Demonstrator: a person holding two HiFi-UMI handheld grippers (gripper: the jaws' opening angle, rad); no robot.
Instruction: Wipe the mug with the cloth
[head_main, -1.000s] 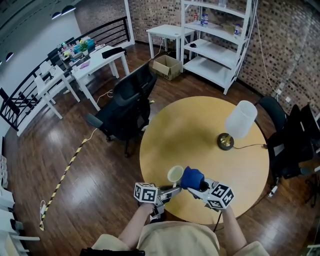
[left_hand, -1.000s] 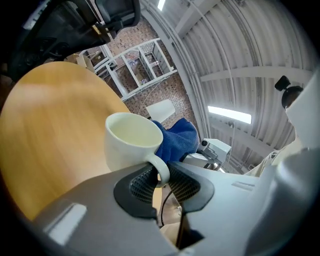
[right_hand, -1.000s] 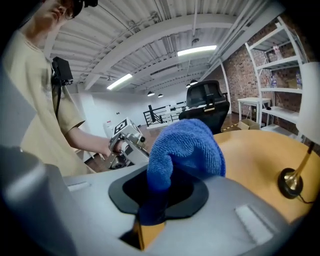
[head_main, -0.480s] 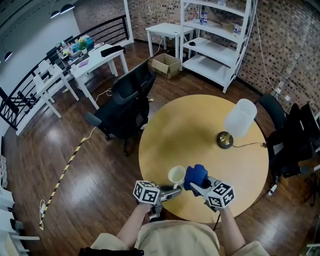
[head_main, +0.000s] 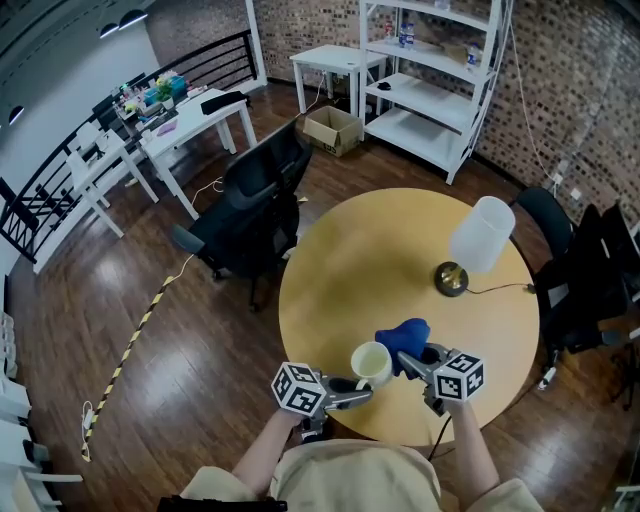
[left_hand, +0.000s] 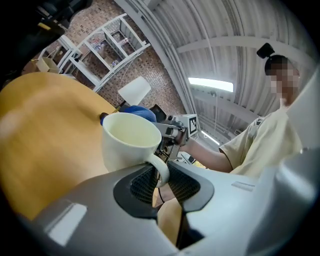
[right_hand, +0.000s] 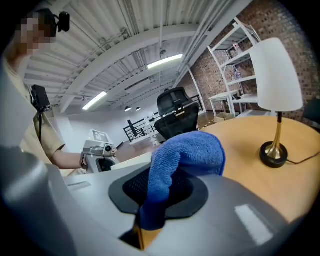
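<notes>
A: Where is the mug (head_main: 371, 363), and how is it held?

B: It is lifted off the wood, above the tabletop (head_main: 400, 250) close to its near edge, mouth facing up. The left gripper (left_hand: 160, 176) has its jaws pressed together on the handle alone; nothing supports the body.

A: And the cloth (right_hand: 186, 154)?

B: It is pinched in the right gripper (head_main: 428, 357), a blue wad bulging out past the jaws. It sits just beside the mug on its far right side. No view shows whether it touches the wall.

A: So what could go wrong?

B: The handle is a thin loop, so a grip there probably leaves the body free to swing. If the person pushes the cloth hard against the wall, the mug may twist about the handle or slide out of the pads. So near the edge, a dropped mug could roll off onto the floor.

A: Any trouble with the cloth itself?

B: Only a narrow fold lies between the jaws. Dragging the wad round the rim could tug that fold loose. Then bare jaws would meet the mug, or the cloth would fall.

A: Does the lamp (head_main: 480, 238) matter?

B: Hardly. It stands well apart, toward the far right edge, and only a wide swing of the right arm would reach it.

A: What would lower the risk?

B: Light strokes, with the push aimed toward the handle side.
</notes>
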